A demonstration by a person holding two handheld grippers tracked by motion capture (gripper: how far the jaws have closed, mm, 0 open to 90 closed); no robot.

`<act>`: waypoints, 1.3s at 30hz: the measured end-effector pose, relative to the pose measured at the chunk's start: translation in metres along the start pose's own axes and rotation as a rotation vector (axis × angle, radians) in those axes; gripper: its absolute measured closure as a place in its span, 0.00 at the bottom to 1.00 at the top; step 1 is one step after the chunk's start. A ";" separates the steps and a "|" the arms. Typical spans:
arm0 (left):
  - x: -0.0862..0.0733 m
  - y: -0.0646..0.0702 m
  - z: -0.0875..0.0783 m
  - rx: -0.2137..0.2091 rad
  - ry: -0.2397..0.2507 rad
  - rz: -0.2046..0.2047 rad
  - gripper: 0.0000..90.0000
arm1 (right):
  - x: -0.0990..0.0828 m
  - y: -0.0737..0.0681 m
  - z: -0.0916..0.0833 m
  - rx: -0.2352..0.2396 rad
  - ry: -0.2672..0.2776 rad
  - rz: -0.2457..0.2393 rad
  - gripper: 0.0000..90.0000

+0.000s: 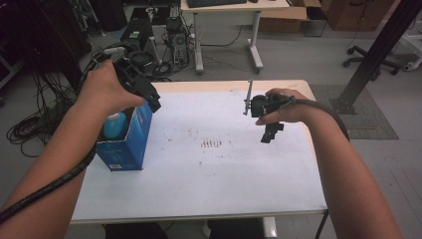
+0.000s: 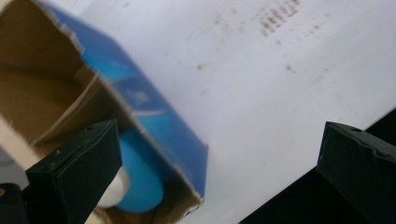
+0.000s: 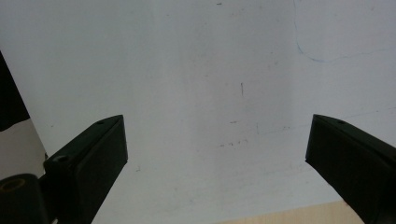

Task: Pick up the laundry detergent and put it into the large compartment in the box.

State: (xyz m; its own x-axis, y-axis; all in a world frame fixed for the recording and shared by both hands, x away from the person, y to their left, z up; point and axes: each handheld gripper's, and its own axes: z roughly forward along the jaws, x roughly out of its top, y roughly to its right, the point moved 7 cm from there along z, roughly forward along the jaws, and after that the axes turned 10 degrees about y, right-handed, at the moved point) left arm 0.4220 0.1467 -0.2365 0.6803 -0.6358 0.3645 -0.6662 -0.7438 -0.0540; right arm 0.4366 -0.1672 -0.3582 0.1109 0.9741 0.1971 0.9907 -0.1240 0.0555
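The box (image 1: 124,137) stands on the table (image 1: 209,189) at its left edge, with a bottle (image 1: 114,124), apparently upright, inside it. The left tool (image 1: 149,97) hangs just above the box's far rim; the right tool (image 1: 271,130) is well to the box's right.

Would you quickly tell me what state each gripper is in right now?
Left gripper: open, holding nothing, above the blue box.
Right gripper: open, holding nothing, over the table.
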 end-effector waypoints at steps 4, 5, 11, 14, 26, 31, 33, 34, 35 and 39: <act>0.008 0.009 -0.002 0.001 0.029 0.120 0.00 | -0.002 -0.001 -0.002 -0.003 -0.006 0.004 0.06; 0.010 0.013 -0.001 -0.012 0.030 0.143 0.00 | -0.002 -0.001 -0.002 -0.005 -0.001 0.002 0.06; 0.012 0.028 0.004 -0.064 0.002 0.241 0.00 | -0.005 -0.002 -0.004 -0.007 -0.008 0.008 0.06; 0.012 0.032 0.005 -0.091 0.001 0.283 0.00 | -0.004 -0.004 -0.005 -0.009 -0.005 0.007 0.06; 0.015 0.049 0.008 -0.143 0.028 0.421 0.00 | -0.008 -0.008 -0.006 -0.012 -0.005 0.008 0.06; 0.017 0.055 0.012 -0.162 0.031 0.467 0.00 | -0.008 -0.009 -0.008 -0.013 -0.004 0.004 0.06; 0.016 0.059 0.013 -0.186 0.025 0.489 0.00 | -0.008 -0.009 -0.010 -0.016 -0.004 0.004 0.06; 0.016 0.059 0.013 -0.186 0.021 0.500 0.00 | -0.009 -0.009 -0.011 -0.018 -0.006 0.007 0.06; 0.016 0.060 0.013 -0.193 0.020 0.510 0.00 | -0.009 -0.009 -0.011 -0.016 -0.003 0.004 0.06; 0.014 0.064 0.014 -0.211 -0.012 0.544 0.00 | -0.011 -0.008 -0.012 -0.019 -0.003 0.003 0.06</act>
State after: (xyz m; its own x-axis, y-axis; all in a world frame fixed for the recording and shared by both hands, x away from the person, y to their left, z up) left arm 0.3933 0.0873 -0.2482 0.2263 -0.9181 0.3254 -0.9663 -0.2536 -0.0436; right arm 0.4261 -0.1795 -0.3489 0.1136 0.9743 0.1946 0.9888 -0.1300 0.0735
